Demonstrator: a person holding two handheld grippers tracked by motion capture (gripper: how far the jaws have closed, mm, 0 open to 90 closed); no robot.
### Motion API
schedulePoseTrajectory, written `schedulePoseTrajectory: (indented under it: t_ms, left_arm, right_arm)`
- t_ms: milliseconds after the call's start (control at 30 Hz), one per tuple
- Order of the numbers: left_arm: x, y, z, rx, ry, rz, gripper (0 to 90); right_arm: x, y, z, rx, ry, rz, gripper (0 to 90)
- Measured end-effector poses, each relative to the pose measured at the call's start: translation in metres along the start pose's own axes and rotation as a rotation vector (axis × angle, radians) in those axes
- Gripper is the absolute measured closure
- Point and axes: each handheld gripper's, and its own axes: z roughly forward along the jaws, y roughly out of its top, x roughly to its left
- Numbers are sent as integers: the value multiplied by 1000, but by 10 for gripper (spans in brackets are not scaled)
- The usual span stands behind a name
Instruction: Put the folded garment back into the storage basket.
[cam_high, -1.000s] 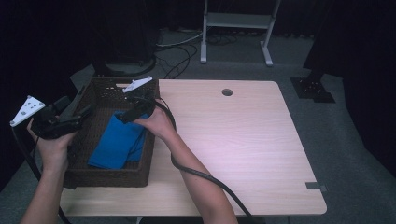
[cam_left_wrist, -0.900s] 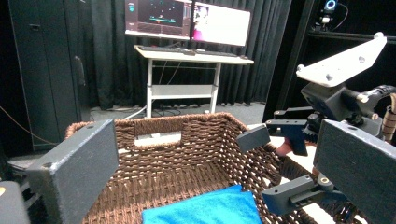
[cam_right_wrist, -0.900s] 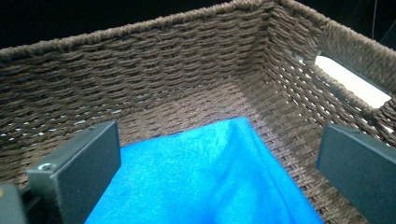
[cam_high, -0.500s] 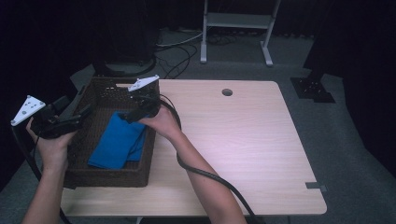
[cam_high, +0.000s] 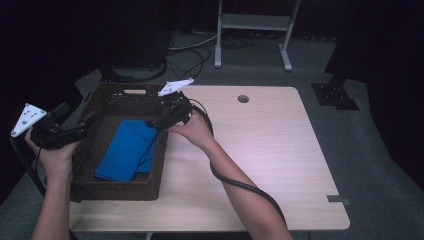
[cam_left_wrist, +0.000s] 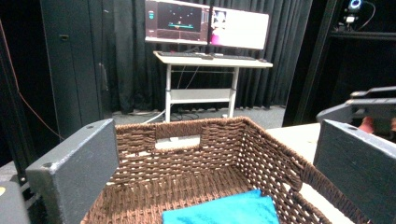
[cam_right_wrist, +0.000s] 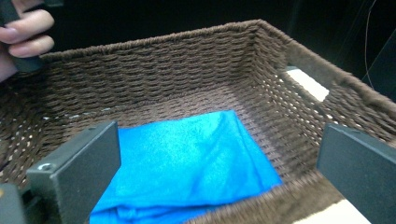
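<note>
Black curtains (cam_left_wrist: 116, 56) hang behind a white desk (cam_left_wrist: 212, 59) carrying two lit monitors (cam_left_wrist: 205, 23). Grey floor (cam_high: 360, 150) surrounds the light wooden table (cam_high: 270, 165), with cables (cam_high: 190, 55) lying near the desk's legs.

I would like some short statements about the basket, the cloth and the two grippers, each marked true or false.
1. A blue cloth lies inside the brown woven basket. True.
2. The right gripper is shut on the cloth. False: its jaws stand open above the cloth, holding nothing.
3. The basket stands at the left end of the wooden table. True.
4. The left gripper is shut. False: its jaws stand wide apart, facing the basket.
5. The cloth hangs over the basket's rim. False: it lies on the basket's floor.
</note>
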Motion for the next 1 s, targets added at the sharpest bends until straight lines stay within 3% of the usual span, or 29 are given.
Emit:
schedulePoseTrajectory:
  t_ms: [467,567,1000]
  left_arm:
    - [-5,1,3,2,-12,25,0]
    - [-5,0,4,21,-1,20,0]
    - [-4,0,2,21,40,21,0]
  right_arm:
    - [-21,-32,-76,-65,-34,18,0]
    - [-24,-44,-94,-70,-50,26,0]
    - [-37,-91,-169,-110,-142,63,0]
